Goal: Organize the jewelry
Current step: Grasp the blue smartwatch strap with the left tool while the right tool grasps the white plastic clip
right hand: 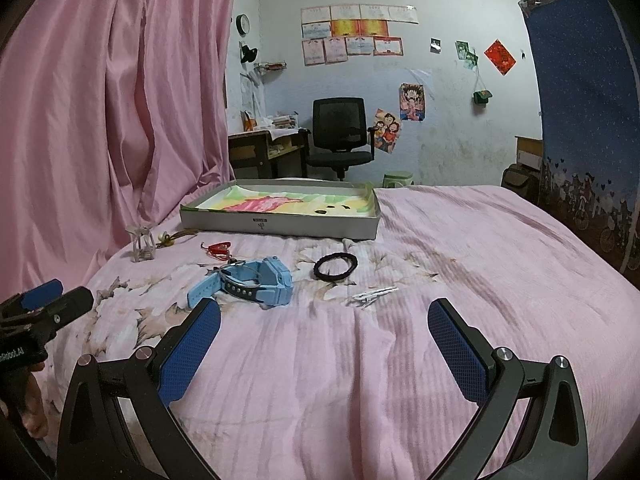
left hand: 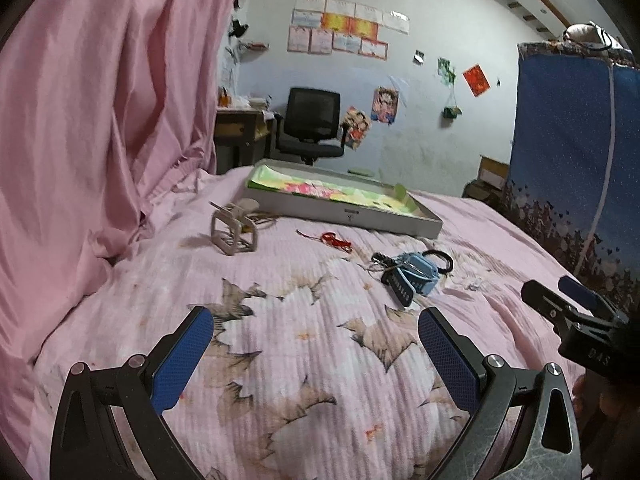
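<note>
Both claws, left claw [left hand: 316,344] and right claw [right hand: 324,334], are hovering released above the bed [right hand: 460,240]. The blue watch [right hand: 256,286], hair tie [right hand: 335,266] and white clips [right hand: 374,294] are lying before the tray [right hand: 280,226]. The soft quilt is likely giving way, so thin clips risk slipping.

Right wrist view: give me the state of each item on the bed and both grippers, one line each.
Left gripper: open, empty, above the bedspread.
Right gripper: open, empty.
Grey box: lidless, lined with coloured paper, a few small dark bits inside.
Blue watch: on its side on the bed, outside the box.
Black hair tie: flat, outside the box.
White hair clips: loose on the bed.
Red ornament: loose, before the box.
</note>
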`<state>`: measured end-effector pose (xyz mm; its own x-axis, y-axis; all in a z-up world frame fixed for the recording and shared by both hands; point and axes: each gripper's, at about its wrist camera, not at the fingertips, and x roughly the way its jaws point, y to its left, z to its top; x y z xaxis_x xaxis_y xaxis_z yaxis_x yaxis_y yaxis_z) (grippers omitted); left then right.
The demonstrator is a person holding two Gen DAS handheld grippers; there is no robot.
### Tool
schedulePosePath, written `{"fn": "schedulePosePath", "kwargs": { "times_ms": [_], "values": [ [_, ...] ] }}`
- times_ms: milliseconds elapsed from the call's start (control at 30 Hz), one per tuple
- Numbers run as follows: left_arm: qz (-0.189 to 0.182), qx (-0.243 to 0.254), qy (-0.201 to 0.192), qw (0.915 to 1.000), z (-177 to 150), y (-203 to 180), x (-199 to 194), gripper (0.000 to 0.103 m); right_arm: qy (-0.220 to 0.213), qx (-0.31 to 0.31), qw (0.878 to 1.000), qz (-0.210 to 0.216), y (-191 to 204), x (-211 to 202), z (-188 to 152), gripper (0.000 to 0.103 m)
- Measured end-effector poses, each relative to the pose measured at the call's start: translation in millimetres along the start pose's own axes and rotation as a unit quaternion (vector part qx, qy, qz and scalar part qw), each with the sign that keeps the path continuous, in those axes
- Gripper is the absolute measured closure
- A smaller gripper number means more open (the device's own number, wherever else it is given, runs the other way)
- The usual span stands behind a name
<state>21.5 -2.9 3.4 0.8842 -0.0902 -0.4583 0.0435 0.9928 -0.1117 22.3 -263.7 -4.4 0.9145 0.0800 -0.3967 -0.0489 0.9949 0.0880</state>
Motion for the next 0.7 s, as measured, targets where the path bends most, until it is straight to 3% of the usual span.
{"fn": "schedulePosePath", "kwargs": {
  "times_ms": [267,367,533,700],
  "values": [
    [-0.033,-0.004,0.041,0.9986,19.0,-4.0,26.1,0.001,0.02,-0.014,1.0,-0.001,-10.9,20.0,18.3,0.001],
    [-0.053,-0.026,0.058,0.9966,23.9,0.8,38.3,0.003,0.032,-0.018,0.999,-0.004,-16.1,32.2,22.8,0.001],
    [-0.086,-0.056,0.08,0.9915,26.8,0.4,54.4,0.011,0.047,0.001,0.999,-0.001,-28.4,46.1,25.7,0.001],
    [-0.116,-0.048,0.095,0.9875,25.5,-12.9,68.9,0.024,0.068,0.006,0.998,-0.003,-34.3,62.2,24.7,0.001]
  ]
}}
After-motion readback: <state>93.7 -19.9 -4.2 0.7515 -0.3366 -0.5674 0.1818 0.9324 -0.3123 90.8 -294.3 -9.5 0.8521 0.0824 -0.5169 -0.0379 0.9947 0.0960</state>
